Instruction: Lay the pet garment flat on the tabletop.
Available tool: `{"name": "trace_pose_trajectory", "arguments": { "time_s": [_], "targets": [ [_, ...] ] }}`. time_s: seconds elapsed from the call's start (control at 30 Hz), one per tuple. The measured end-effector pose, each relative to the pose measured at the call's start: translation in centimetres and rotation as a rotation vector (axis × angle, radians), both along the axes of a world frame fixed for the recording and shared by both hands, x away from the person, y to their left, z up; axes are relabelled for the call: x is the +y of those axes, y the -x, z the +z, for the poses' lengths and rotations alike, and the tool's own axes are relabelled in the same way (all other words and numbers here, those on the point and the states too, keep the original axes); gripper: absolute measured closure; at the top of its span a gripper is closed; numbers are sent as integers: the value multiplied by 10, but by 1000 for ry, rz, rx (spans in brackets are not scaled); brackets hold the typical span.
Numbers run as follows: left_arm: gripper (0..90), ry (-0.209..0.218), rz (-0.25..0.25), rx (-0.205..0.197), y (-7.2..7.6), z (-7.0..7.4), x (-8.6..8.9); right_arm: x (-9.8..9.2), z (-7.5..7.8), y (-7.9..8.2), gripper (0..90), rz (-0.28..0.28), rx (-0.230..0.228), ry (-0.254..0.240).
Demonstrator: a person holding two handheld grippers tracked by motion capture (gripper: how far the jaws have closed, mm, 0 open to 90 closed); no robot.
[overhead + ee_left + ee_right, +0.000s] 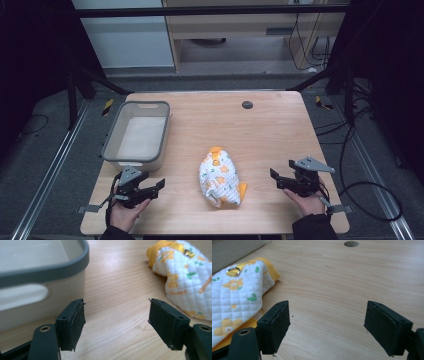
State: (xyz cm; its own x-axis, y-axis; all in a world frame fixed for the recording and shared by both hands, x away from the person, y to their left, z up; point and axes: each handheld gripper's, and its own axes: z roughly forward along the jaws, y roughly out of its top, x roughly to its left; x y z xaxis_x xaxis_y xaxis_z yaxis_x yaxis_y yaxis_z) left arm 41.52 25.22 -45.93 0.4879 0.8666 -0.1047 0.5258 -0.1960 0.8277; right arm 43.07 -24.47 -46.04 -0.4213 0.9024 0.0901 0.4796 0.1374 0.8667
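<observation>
A folded quilted cloth [220, 179], white with orange and green prints and yellow trim, lies on the wooden table [260, 130] near its front middle. My left gripper [156, 189] rests near the front left corner, open and empty, its jaws pointing toward the cloth. In the left gripper view the cloth [186, 277] lies ahead at the right of the open left gripper [116, 320]. My right gripper [277, 179] sits at the front right, open and empty. The right gripper view shows the cloth [235, 295] at the left of the open right gripper [327, 326].
A grey-rimmed beige bin [161, 136] stands at the table's left, just behind my left gripper; its wall [57, 290] is close in the left gripper view. A small dark round disc [247, 104] is set in the table near the far edge. Cables lie on the floor at right.
</observation>
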Motion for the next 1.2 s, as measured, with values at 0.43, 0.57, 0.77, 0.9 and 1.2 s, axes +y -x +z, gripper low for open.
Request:
{"name": "trace_pose_trajectory", "arguments": {
  "time_s": [0.43, 0.57, 0.77, 0.9, 1.2],
  "targets": [
    [304, 23, -1, -79, -22, 28, -24, 9, 33, -17, 209, 7, -59, -14],
    [307, 32, -6, -86, -27, 32, -30, 18, 42, -23, 214, 29, -69, -7],
    [310, 25, -16, -109, -37, 40, -43, 35, 52, -32, 214, 59, -88, -12],
    [311, 32, -24, -112, -42, 41, -50, 47, 55, -38, 221, 82, -90, -10],
    [323, 16, -51, -86, -49, 30, -62, 66, 40, -43, 271, 145, -54, -8]
  ]
}}
